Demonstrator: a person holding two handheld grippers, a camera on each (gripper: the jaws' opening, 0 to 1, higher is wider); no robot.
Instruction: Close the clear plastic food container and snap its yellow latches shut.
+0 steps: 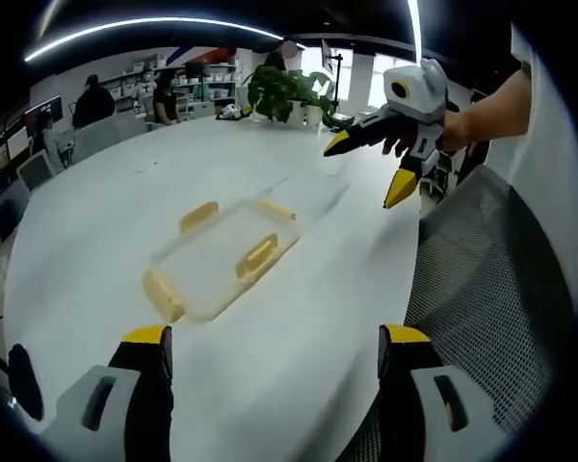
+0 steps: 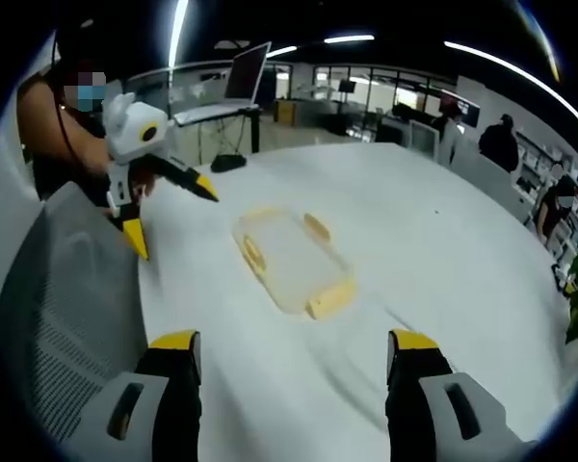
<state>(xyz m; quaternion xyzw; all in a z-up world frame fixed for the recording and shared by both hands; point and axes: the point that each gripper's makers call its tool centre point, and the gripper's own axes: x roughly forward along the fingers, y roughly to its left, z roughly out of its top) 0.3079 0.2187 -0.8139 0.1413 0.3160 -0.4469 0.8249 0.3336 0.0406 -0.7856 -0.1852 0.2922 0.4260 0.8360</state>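
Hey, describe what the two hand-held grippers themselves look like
Left hand-held gripper and right hand-held gripper match: grey-white plastic bodies, black jaws capped with yellow tips. Seen from across, each carries a pale rounded housing above long tapered black-and-yellow jaws.

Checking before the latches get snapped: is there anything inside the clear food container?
Nothing shows inside the container: the white table reads straight through its clear plastic. The spots behind its yellow latches are hidden.
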